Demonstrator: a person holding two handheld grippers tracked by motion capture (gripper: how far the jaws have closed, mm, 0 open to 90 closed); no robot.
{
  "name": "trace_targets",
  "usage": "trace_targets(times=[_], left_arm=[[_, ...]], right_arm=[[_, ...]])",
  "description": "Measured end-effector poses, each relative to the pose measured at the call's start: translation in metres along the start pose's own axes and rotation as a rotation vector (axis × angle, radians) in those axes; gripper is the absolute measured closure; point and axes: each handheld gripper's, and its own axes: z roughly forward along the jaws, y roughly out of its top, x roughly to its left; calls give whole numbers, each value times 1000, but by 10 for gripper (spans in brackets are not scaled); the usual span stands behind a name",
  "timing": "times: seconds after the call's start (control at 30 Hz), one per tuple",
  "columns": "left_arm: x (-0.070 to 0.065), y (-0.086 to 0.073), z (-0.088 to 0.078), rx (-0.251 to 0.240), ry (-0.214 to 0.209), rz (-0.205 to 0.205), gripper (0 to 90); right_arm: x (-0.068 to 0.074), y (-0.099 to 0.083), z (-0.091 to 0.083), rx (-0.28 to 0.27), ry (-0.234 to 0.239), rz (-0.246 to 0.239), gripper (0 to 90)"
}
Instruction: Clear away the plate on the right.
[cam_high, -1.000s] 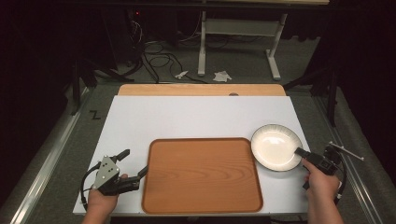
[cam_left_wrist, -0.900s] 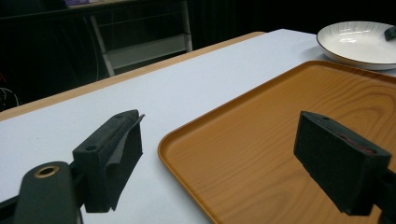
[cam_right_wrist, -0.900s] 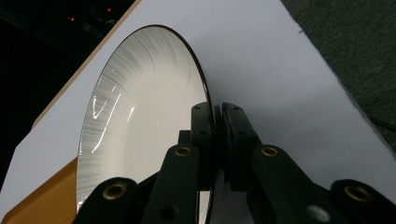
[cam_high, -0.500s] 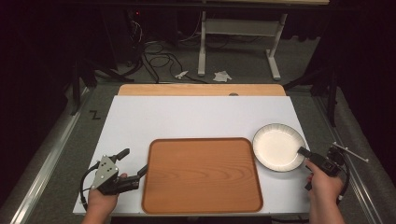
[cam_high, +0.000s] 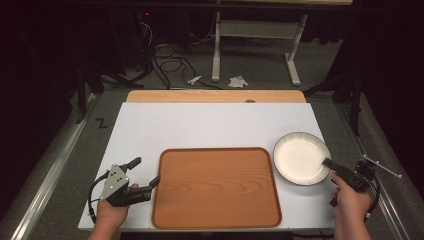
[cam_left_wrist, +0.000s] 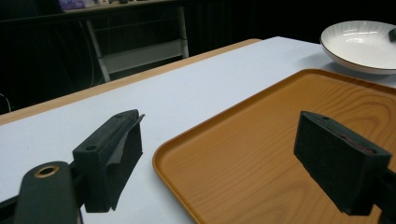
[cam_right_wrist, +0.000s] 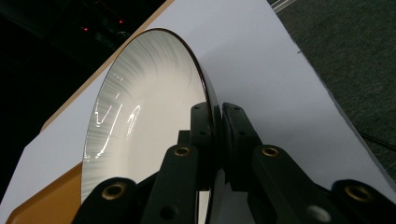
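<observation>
White plate (cam_high: 301, 158) with a dark ribbed rim sits on the bench (cam_high: 210, 125) at my right, just beside the far right corner of the wooden tray (cam_high: 217, 185); from above I cannot tell whether its edge touches the tray's rim or only lies close to it. My right gripper (cam_high: 330, 163) comes in from the near right, and its jaws are closed on the plate's near rim: in the right gripper view the two black pads (cam_right_wrist: 201, 135) press on either side of the thin edge of the plate (cam_right_wrist: 144, 107), one inside the bowl of it and one on the outside. In that same view the plate stands on edge across the frame, which is the camera's own roll with my hand. My right hand (cam_high: 350, 197) wraps the gripper body at the bench's near right corner. My left gripper (cam_high: 145, 172) lies low at the near left, pointing at the tray's left edge, with my left hand (cam_high: 112, 212) behind it. Its jaws stand wide apart and hold nothing: in the left gripper view one jaw is over the white bench top (cam_left_wrist: 140, 98) and the other is over the tray (cam_left_wrist: 261, 149), with the tray's near left corner between them. Farther off in that view the plate (cam_left_wrist: 359, 44) rests beyond the tray.
</observation>
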Motion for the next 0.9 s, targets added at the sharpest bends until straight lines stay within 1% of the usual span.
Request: trace_targets(times=[0.13,0.17,0.2,0.23,0.3,0.37,0.4,0.47,0.63,0.67,0.7,0.73,0.77,0.8,0.83,0.9], left_arm=[[-1,1,3,-2,-4,-2,157],[-1,1,3,0,-5,-1,157],[-1,1,3,0,-5,-1,157],[-1,0,4,2,-5,-1,157],[0,0,6,5,-5,-5,157],[1,0,6,2,-5,-6,157],[1,0,6,2,-5,-6,157],[1,0,5,-1,-3,-6,157],[3,0,4,-5,3,-12,157],[3,0,4,-7,5,-12,157],[3,0,4,-5,7,-11,157],[3,0,4,-5,7,-11,157],[3,0,4,-6,8,-11,157],[3,0,4,-6,8,-11,157],[3,0,4,-5,9,-8,157],[3,0,4,-5,9,-5,157]], right_arm=[[6,0,-4,3,31,-8,855],[10,0,-5,4,34,-7,855],[10,0,-5,4,34,-7,855],[14,0,-5,2,37,-23,855],[27,1,-4,13,55,-43,856],[34,0,-2,20,68,-61,856],[34,0,-2,20,68,-61,856],[41,2,1,29,80,-72,855],[48,4,7,32,106,-45,855],[50,5,9,31,115,-34,855],[55,4,12,26,138,-23,855],[55,4,12,26,138,-23,855],[62,4,16,29,162,-24,856],[62,4,16,29,162,-24,856],[65,4,18,33,170,-24,856],[72,3,22,36,186,-38,856]])
